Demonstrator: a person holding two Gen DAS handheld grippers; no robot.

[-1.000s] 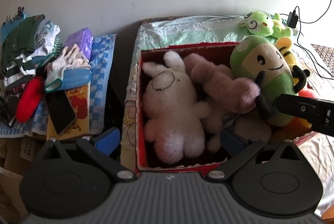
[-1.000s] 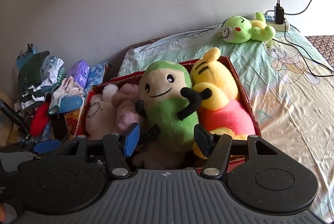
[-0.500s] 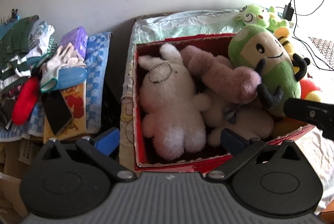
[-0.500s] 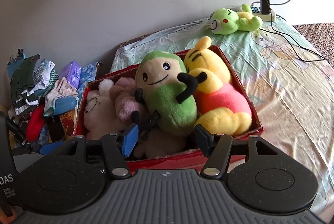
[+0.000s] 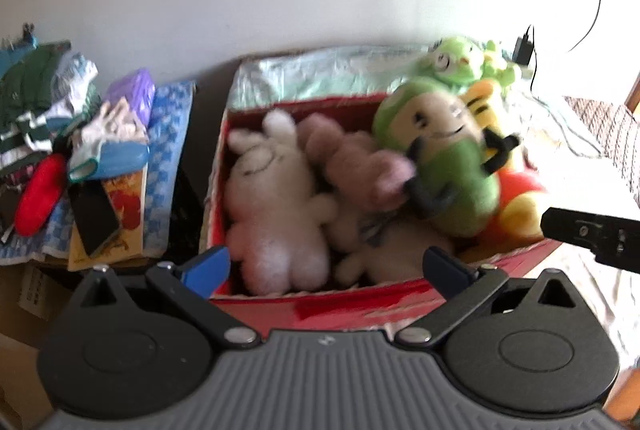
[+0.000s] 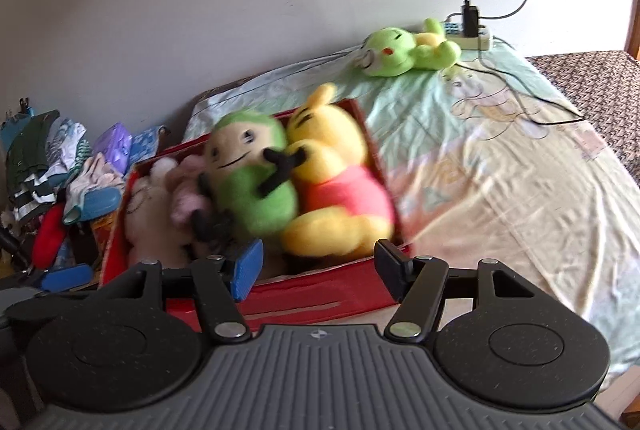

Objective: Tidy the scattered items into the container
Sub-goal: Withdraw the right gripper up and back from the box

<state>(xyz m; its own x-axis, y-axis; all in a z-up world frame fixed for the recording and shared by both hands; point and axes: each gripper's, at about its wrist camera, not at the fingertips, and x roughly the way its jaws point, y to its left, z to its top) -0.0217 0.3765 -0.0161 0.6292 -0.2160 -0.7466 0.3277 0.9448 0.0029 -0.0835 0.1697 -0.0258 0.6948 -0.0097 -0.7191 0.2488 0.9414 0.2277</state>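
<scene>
Both claws, left claw (image 5: 326,264) and right claw (image 6: 318,268), gape empty before the red box (image 6: 320,294) packed with plush toys, presumably because one green plush (image 6: 404,51) lies loose on the bed (image 6: 500,157).

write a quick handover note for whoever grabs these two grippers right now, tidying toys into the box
Left gripper: open, empty, at the near edge of the red box.
Right gripper: open, empty, jaws just widened.
Done: white bunny, pink plush, green-and-tan plush and yellow bear are in the box.
Left: green frog plush still lies on the bed sheet by the wall, next to the power strip.
</scene>
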